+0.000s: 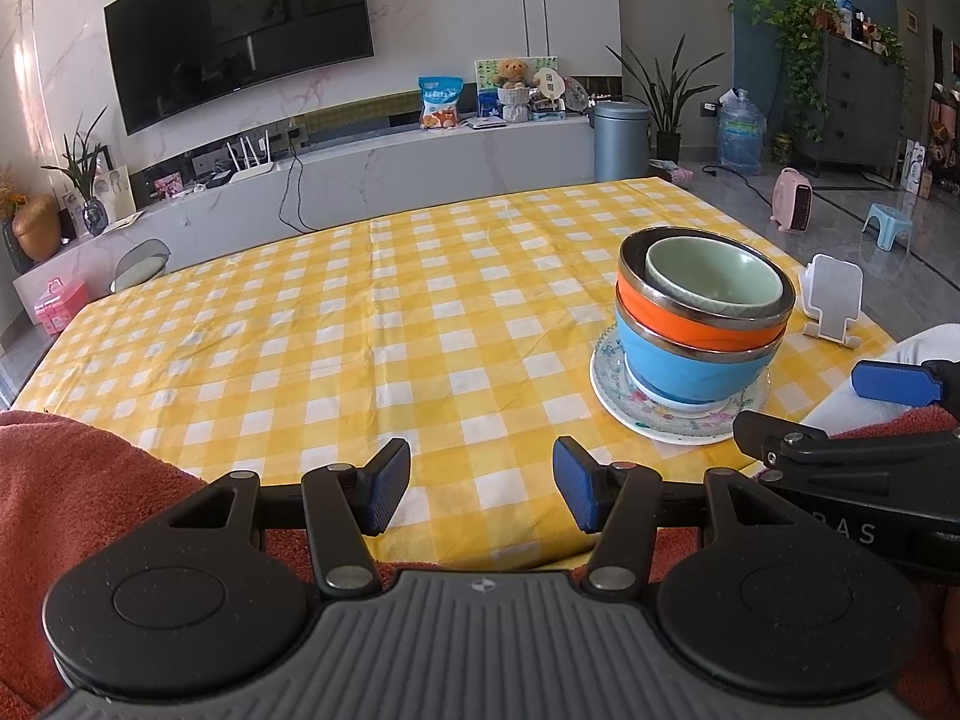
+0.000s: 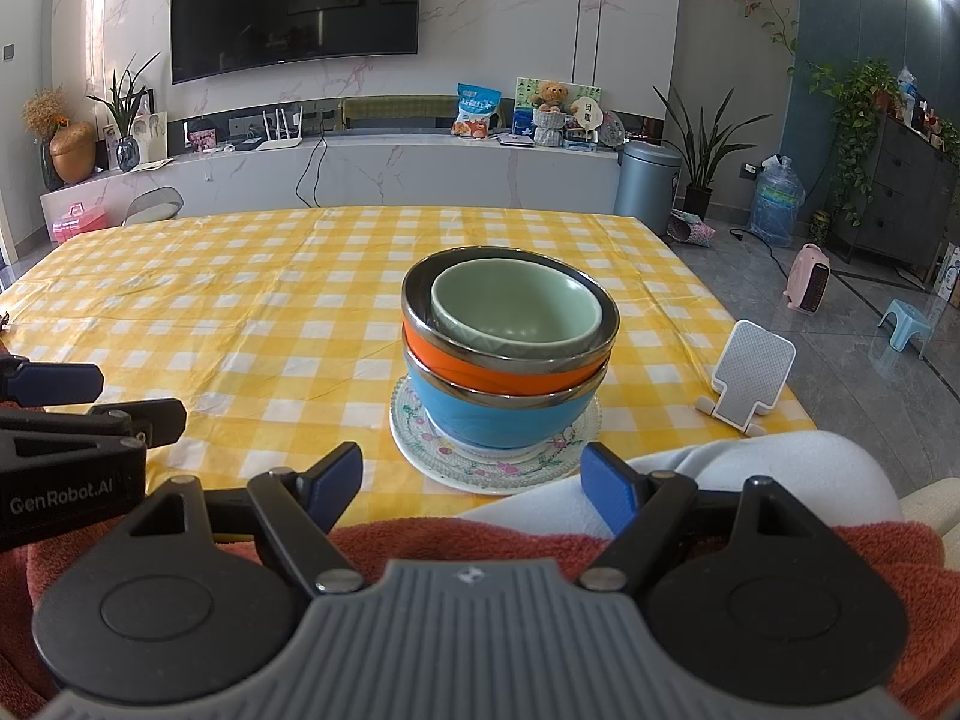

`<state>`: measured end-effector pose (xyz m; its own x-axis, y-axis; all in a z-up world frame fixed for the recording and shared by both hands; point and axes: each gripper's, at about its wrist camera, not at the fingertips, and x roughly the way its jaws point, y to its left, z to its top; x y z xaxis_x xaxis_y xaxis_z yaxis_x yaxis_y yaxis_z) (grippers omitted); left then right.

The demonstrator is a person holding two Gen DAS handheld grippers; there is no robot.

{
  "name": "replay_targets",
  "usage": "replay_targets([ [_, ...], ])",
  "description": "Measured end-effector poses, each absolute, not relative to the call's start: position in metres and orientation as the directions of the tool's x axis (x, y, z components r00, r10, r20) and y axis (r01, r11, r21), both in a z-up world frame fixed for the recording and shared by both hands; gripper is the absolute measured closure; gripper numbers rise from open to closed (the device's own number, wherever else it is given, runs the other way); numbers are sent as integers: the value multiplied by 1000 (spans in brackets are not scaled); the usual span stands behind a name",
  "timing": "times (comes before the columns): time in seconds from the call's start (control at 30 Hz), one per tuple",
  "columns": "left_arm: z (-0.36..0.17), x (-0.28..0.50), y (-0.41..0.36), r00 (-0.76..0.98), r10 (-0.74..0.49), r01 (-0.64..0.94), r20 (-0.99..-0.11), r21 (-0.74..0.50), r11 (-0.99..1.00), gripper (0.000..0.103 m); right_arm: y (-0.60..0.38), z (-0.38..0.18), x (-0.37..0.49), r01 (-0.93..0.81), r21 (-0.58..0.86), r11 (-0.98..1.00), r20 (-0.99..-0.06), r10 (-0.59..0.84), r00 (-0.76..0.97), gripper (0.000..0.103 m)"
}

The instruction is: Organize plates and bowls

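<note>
The clearest lettering was "GenRobot.AI", printed in pale letters on the black side of the left gripper where it reached into the right wrist view from the left edge. In the left wrist view the black body of the right gripper carried pale capitals of which only "R A S" could be read, the start of the word being hidden behind a finger linkage. The blue snack bag on the marble TV console bore large white characters that were too small and blurred to read, as were the dark marks on the round paper fan beside the teddy bear.
</note>
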<state>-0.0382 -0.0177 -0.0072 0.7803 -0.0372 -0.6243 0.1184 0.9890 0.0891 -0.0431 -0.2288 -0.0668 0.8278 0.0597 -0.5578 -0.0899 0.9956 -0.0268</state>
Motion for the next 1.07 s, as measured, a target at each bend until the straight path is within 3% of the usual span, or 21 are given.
replay_targets([
  [1.07, -5, -40, -19, 785, -39, 118, -619, 88, 989, 39, -229, -66, -43, -90, -27, 996, -558, 60, 828, 24],
])
